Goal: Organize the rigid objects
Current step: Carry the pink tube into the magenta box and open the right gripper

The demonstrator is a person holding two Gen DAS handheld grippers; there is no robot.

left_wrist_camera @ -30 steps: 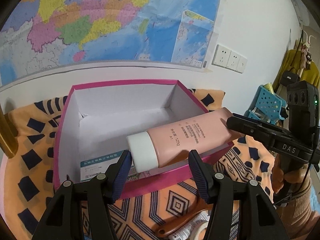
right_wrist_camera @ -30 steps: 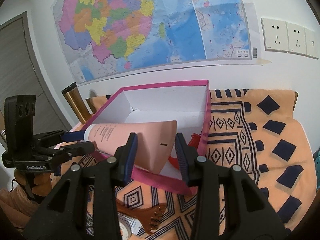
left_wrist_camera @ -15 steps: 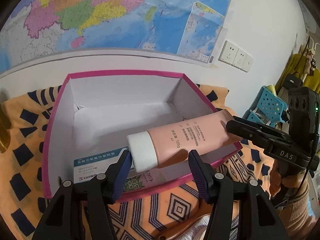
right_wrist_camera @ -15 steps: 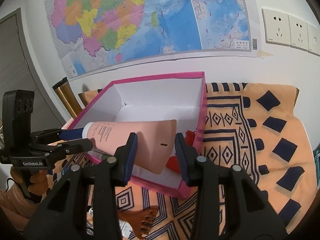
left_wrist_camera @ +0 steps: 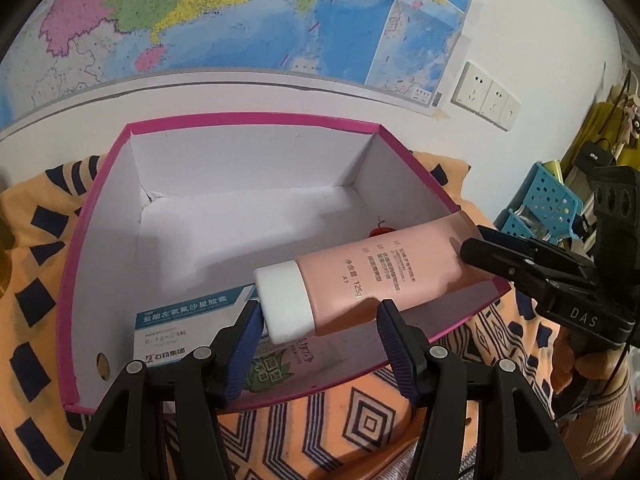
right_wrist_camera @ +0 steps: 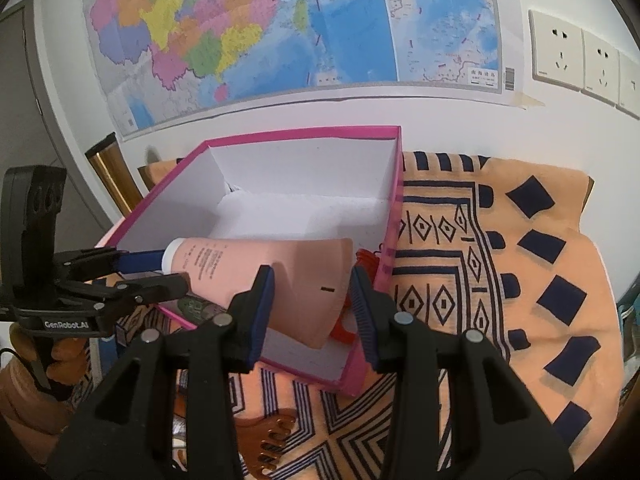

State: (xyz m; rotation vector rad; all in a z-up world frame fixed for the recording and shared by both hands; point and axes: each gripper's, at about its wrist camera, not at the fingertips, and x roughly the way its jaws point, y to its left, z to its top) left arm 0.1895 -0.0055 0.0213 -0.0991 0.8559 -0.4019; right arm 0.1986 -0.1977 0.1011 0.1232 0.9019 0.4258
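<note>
A pink tube (left_wrist_camera: 372,276) with a white cap (left_wrist_camera: 284,306) hangs over the open pink box (left_wrist_camera: 256,124). My right gripper (right_wrist_camera: 312,304) is shut on the tube's flat tail end (right_wrist_camera: 304,280). My left gripper (left_wrist_camera: 320,332) is open, its pads either side of the cap end, apart from the tube. In the right wrist view the left gripper (right_wrist_camera: 160,270) shows by the cap. A blue-and-white medicine carton (left_wrist_camera: 188,316) and a green packet (left_wrist_camera: 276,368) lie in the box's near part. A red item (right_wrist_camera: 364,258) lies in the box corner.
The box sits on an orange patterned cloth (right_wrist_camera: 500,264). A brown wooden comb (right_wrist_camera: 272,436) lies on the cloth in front of the box. A wall map and sockets (right_wrist_camera: 560,56) are behind. A gold cylinder (right_wrist_camera: 114,172) stands left of the box.
Both grippers have moved forward and lower, carrying the tube further over the box. The box interior and the items in it show more fully now.
</note>
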